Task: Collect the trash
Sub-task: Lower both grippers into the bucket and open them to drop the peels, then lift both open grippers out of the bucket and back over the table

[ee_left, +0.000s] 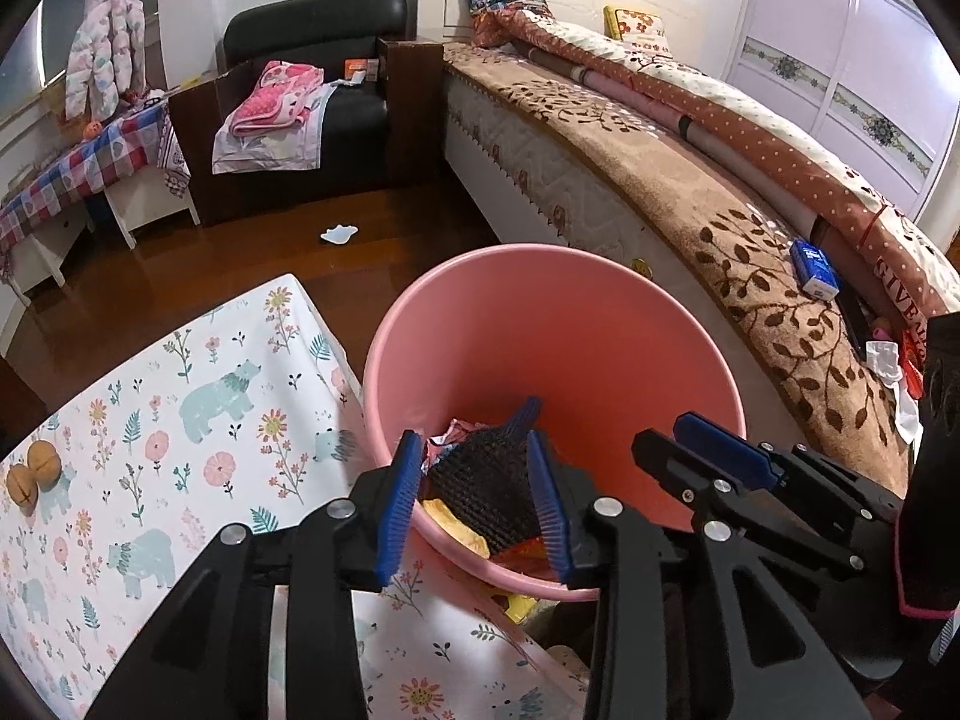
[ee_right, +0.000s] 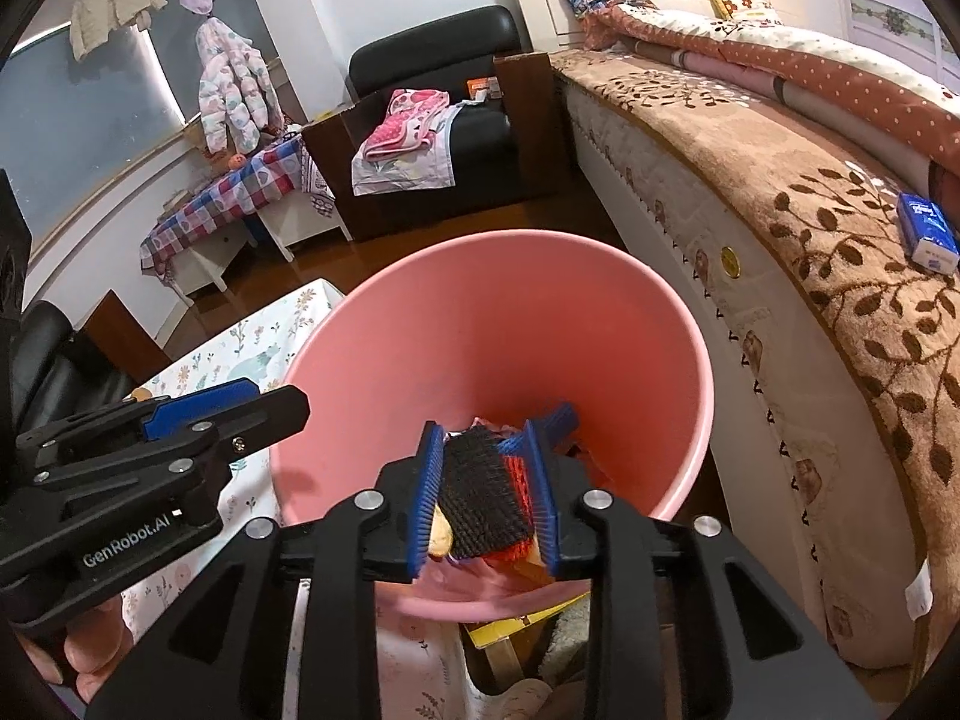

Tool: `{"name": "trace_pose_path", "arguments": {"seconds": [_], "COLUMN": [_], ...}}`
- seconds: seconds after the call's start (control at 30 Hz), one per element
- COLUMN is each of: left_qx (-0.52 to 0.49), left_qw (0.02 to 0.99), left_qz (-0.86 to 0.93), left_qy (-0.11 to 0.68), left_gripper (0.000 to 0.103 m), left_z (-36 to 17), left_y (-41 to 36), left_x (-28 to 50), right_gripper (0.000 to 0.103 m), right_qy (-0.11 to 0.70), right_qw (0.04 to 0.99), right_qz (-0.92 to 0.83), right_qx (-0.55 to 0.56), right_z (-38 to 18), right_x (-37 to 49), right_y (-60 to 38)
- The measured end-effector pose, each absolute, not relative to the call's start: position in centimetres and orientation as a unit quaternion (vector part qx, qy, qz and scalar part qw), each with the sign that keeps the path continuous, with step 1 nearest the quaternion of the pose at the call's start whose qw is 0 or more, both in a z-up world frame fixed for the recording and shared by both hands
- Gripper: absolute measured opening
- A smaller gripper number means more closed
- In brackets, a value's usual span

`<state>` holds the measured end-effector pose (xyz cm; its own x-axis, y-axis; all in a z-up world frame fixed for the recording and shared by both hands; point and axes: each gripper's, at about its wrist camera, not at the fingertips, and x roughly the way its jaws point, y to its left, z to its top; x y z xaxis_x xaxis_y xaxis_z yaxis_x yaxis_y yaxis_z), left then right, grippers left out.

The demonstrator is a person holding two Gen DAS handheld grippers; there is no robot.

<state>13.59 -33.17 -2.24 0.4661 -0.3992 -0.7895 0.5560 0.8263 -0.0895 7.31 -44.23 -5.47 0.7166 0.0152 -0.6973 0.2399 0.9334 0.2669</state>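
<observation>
A pink bin [ee_left: 558, 312] [ee_right: 480, 300] stands between the table and the bed. At its bottom lies a black mesh net [ee_left: 480, 480] [ee_right: 480, 498] on wrappers, a red net [ee_right: 517, 477] and a yellow scrap [ee_left: 462, 525]. My left gripper [ee_left: 473, 450] hangs open over the near rim; the black net shows in the gap below its blue pads, untouched. Beside it, my right gripper [ee_right: 487, 441] hovers open over the bin in the same way, with nothing gripped. Each gripper appears side-on in the other's view: the right gripper [ee_left: 660, 444], the left gripper [ee_right: 288, 405].
A table with a floral bear cloth [ee_left: 180, 420] sits left of the bin, with two walnuts [ee_left: 30, 474] on it. The bed [ee_left: 690, 210] runs along the right, with a blue tissue pack [ee_left: 813, 267]. A white scrap [ee_left: 339, 234] lies on the wooden floor before a black armchair [ee_left: 312, 102].
</observation>
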Motion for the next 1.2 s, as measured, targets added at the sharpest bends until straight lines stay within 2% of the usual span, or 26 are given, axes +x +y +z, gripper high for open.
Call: {"name": "trace_pose_path", "arguments": {"seconds": [0.27,0.87,1.0,1.2], "left_qx": [0.074,0.045,0.04,0.022], "left_qw": [0.856,0.866,0.87,0.875], "left_qz": [-0.287,-0.284,-0.281,-0.277], "left_qy": [0.424,0.409,0.403,0.398], "left_gripper": [0.045,0.052,0.055,0.063], "left_z": [-1.1,0.2,0.5,0.9], "left_y": [-32.2,-29.9,-29.3,-27.9], "left_x": [13.4,13.2,13.3,13.4], "right_gripper": [0.029,0.03,0.04,0.041], "right_qy": [0.367,0.363,0.358,0.352], "right_qw": [0.913,0.917,0.919,0.922], "right_qz": [-0.064,-0.061,-0.056,-0.048], "right_qx": [0.164,0.154,0.158,0.156], "right_z": [-4.6,-3.4,-3.0,-2.5], "right_x": [7.2,6.9,6.8,6.6], "right_y": [-43.6,-42.0,-41.6,-40.8]}}
